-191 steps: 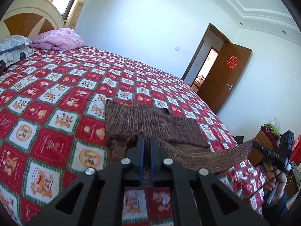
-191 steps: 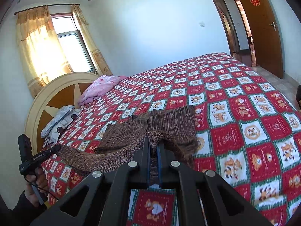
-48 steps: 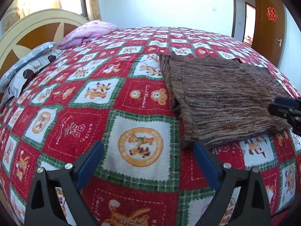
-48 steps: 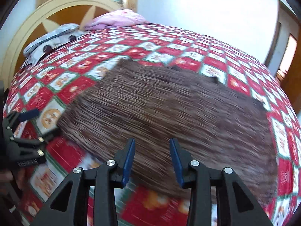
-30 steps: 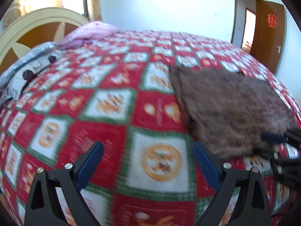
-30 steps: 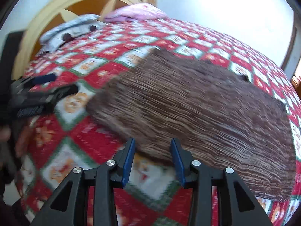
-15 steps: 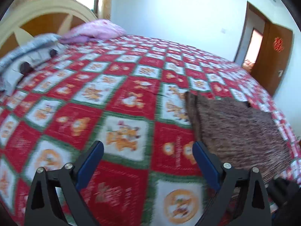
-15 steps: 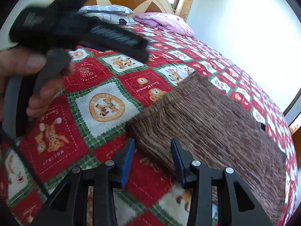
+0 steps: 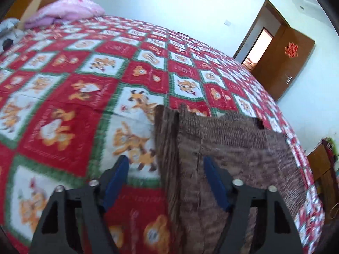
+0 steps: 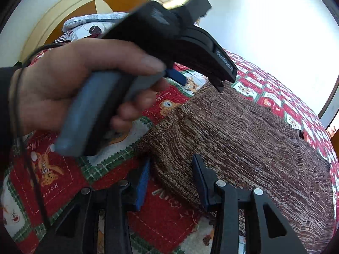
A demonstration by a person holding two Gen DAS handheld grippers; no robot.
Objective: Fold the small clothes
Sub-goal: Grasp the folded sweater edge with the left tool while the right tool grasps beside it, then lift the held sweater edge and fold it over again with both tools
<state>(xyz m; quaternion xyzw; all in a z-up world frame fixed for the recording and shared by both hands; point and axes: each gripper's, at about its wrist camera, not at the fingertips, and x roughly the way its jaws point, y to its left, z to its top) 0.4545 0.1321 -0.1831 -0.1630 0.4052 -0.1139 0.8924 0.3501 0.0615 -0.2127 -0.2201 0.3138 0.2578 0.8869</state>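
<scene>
One fold seems done: the brown ribbed knitted garment point(image 9: 222, 148) lies doubled on the red patchwork bed cover point(image 9: 74, 97). Another fold remains, I think; the left gripper point(image 9: 165, 175), which was just closing, and the right gripper point(image 10: 170, 173) both stand apart around its edge, not clamped.

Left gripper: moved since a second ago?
Yes. The left gripper swung right across the quilt onto the brown knit garment edge, jaws closing around it.

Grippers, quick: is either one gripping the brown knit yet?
Left gripper: jaws open, just been closing, straddling the brown knit edge.
Right gripper: jaws open around its corner, no grip.
</scene>
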